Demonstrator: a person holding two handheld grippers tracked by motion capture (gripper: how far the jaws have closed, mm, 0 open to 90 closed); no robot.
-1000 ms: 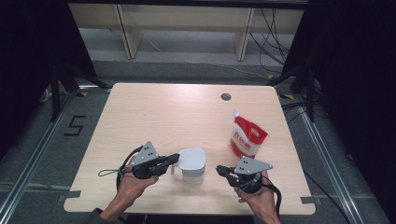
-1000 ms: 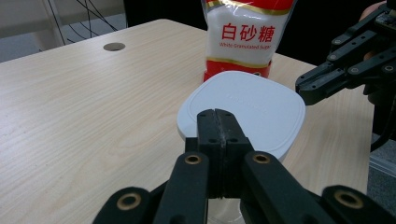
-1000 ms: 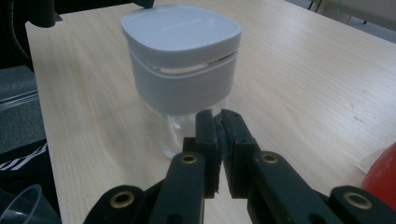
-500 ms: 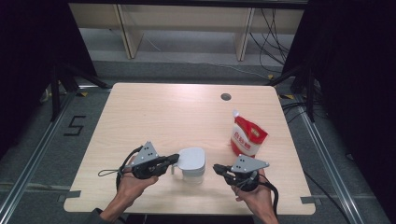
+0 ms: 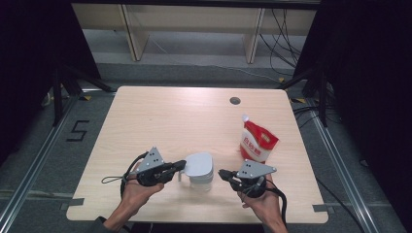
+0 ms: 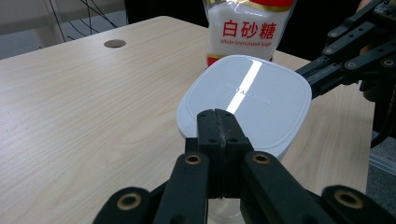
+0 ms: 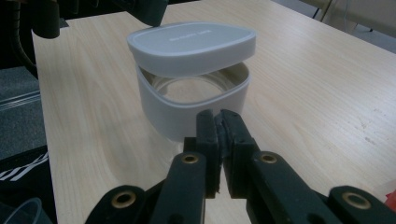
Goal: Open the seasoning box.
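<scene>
Lid: grey rounded plastic lid (image 7: pixel 191 48) raised clear of white plastic container (image 7: pixel 194 105), near table centre, pinched at rim.
Left gripper (image 5: pixel 179 165): clamped on lid edge.
Right gripper (image 5: pixel 222 174): jaws together, empty, just right of container.
Sugar: red-and-white pouch (image 5: pixel 257 141) upright, far right, apart.

White lid (image 7: pixel 191 49) raised above container (image 7: pixel 196 100)

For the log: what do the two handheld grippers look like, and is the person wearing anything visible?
Both the left gripper and right gripper are black, with jointed linkage arms held by brass-coloured pivot pins and flat black claw pads. Each carries a grey three-cornered plate on top, and a black cable trails from each. A dark sleeve edge shows at the left forearm; the hands wear no gloves.
</scene>
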